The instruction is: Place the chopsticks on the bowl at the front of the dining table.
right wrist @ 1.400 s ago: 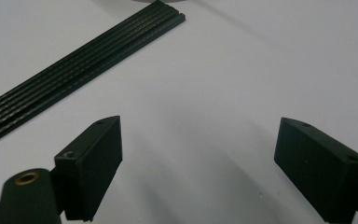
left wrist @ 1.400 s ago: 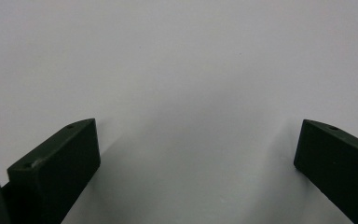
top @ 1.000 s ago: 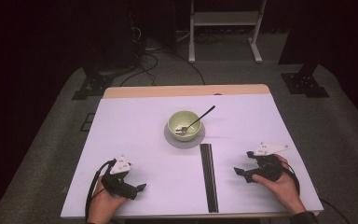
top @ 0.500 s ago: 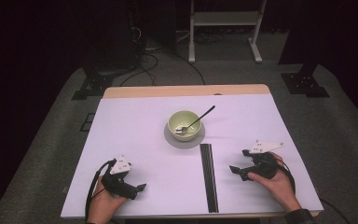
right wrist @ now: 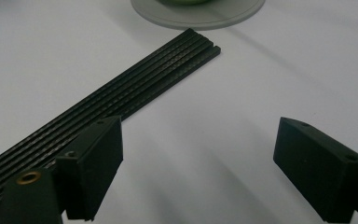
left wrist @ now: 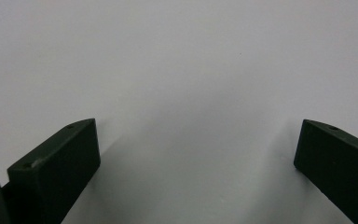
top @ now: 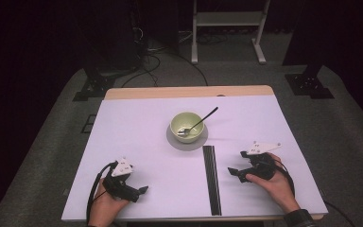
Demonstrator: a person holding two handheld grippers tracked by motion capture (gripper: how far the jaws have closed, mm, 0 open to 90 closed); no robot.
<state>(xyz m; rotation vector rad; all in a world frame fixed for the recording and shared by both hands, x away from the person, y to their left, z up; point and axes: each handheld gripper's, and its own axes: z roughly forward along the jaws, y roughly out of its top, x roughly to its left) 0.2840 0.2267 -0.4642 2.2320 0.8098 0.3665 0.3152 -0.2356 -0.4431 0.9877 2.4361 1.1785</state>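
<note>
Resting low on the table (top: 137,123), both hands point their wide-open, empty tongs, left tongs (top: 142,191) and right tongs (top: 232,171), inward.

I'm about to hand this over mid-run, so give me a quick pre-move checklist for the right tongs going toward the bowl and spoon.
1. Right tongs open: ok, jaws wide apart in the right gripper view.
2. Right tongs empty: ok, nothing between the jaws.
3. Left tongs out of the way: ok, open, low at the table's near left.
4. Black ridged strip in the path: not ok, it lies between the right tongs and the bowl's saucer.
5. Spoon reachable: ok, handle sticks out over the bowl rim toward the far right.
6. Bowl contents: cannot tell.
</note>
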